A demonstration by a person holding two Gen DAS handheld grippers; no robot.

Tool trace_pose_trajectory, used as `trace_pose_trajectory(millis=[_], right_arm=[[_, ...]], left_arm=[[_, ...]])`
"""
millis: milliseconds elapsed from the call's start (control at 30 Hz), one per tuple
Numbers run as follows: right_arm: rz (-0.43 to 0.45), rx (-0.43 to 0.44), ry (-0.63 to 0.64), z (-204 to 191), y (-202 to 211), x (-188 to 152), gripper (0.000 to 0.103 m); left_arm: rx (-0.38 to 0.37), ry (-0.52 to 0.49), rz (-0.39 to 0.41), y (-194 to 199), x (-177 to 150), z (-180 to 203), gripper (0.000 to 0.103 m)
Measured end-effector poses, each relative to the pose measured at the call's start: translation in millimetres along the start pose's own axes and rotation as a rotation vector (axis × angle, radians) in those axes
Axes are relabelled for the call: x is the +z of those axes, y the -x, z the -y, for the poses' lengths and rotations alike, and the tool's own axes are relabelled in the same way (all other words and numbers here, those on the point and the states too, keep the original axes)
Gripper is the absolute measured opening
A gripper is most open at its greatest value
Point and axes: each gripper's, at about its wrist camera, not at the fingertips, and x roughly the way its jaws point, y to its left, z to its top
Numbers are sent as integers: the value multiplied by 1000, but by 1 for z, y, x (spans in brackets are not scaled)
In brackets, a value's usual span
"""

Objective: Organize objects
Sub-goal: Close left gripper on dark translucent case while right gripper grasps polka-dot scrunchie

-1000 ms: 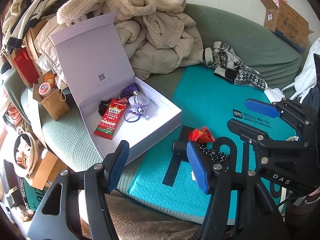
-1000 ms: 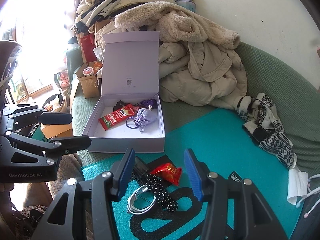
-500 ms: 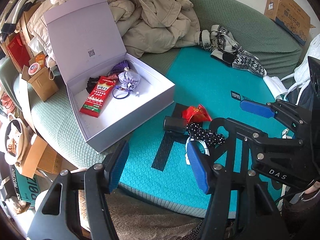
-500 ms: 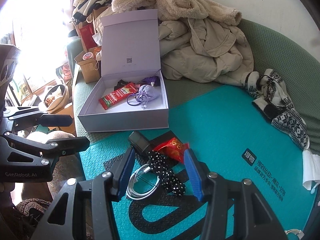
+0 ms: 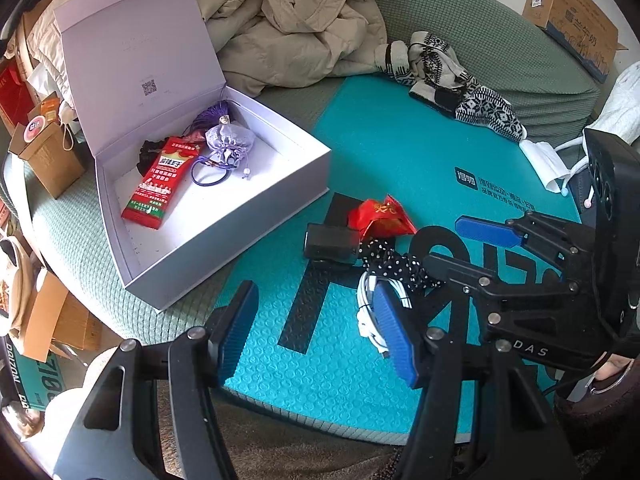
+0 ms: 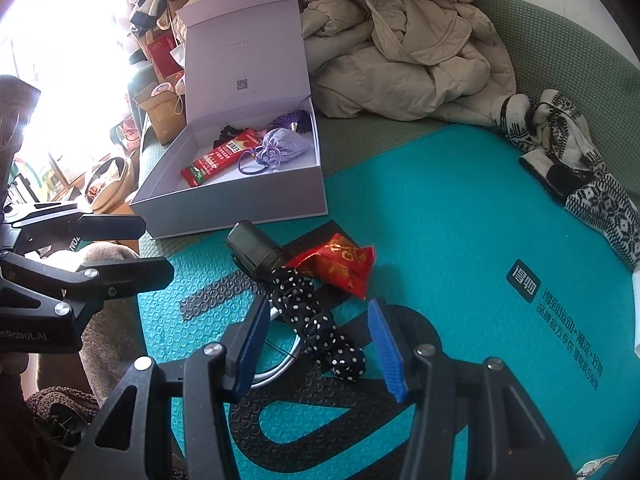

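While a person holds both tools low over a teal foam mat (image 6: 460, 216), the right gripper (image 6: 316, 344) hangs with its blue-padded fingers spread apart, empty, directly above a black polka-dot scrunchie (image 6: 320, 324). That scrunchie lies across a coiled white cable (image 5: 370, 304), partly hidden behind the left-hand finger. Just beyond sit a small black box-shaped device (image 6: 254, 250) and a red foil packet (image 6: 340, 264), touching one another in a tight cluster.

Off to the left, the left gripper (image 5: 316, 328) is also spread wide and holds nothing, hovering over the mat's near edge.

Farther back, a white lidded box (image 6: 236, 212) stands open, its lid upright, its front corner meeting the mat's edge. Inside lie a red snack packet (image 5: 158, 184), a lilac drawstring pouch (image 5: 230, 146) and a purple hair tie (image 5: 212, 174); much of the box floor nearest the front wall is bare.

To the right of the cluster the mat stretches open as far as patterned knit socks (image 6: 572, 164). A heap of beige coats (image 6: 400, 44) crowds the green sofa behind the box.
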Motion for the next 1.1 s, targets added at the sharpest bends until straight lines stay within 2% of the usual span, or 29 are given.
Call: trace_pose_trajectory(millis=[433, 533, 767, 933, 1100], right_arm=[[-77, 45, -38, 13, -34, -9, 51], [-92, 46, -42, 15, -38, -10, 51], [-116, 60, -54, 17, -43, -13, 50], [-120, 62, -62, 17, -42, -14, 36], [-130, 42, -64, 18, -40, -15, 28]], left_arm=[[-42, 17, -60, -48, 13, -3, 58], [-55, -1, -46, -52, 18, 0, 58], [-81, -19, -85, -76, 30, 7, 58], [-77, -41, -100, -90, 37, 9, 58], [-118, -62, -92, -96, 35, 14, 55]])
